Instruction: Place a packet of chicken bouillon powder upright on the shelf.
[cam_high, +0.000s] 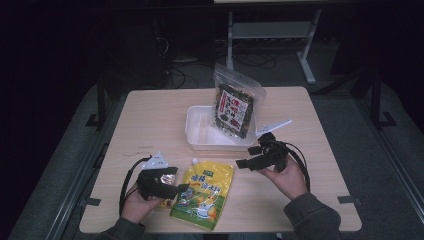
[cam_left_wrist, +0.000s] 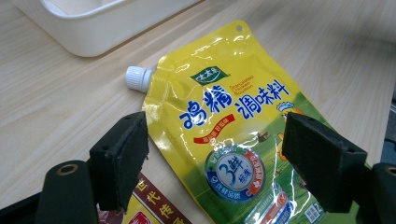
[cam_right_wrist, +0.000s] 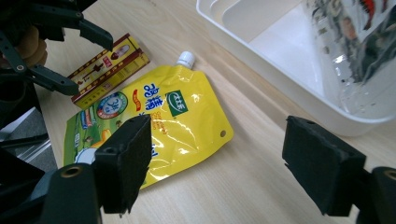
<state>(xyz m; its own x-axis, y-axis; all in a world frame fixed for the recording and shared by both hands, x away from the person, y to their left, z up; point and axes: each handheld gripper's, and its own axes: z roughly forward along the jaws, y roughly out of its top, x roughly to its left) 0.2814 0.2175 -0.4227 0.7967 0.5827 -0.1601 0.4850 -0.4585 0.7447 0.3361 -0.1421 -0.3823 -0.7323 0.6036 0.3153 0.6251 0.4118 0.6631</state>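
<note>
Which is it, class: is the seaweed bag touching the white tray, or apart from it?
Touching. The high view shows the seaweed bag standing inside the white tray, leaning on its far rim; the right gripper view shows its base resting in the tray.

Yellow pouch (cam_left_wrist: 224, 140) with white cap (cam_left_wrist: 138, 78), red-and-gold box (cam_right_wrist: 108, 69), white tray (cam_high: 196, 135), black tongs (cam_left_wrist: 224, 158)
</note>
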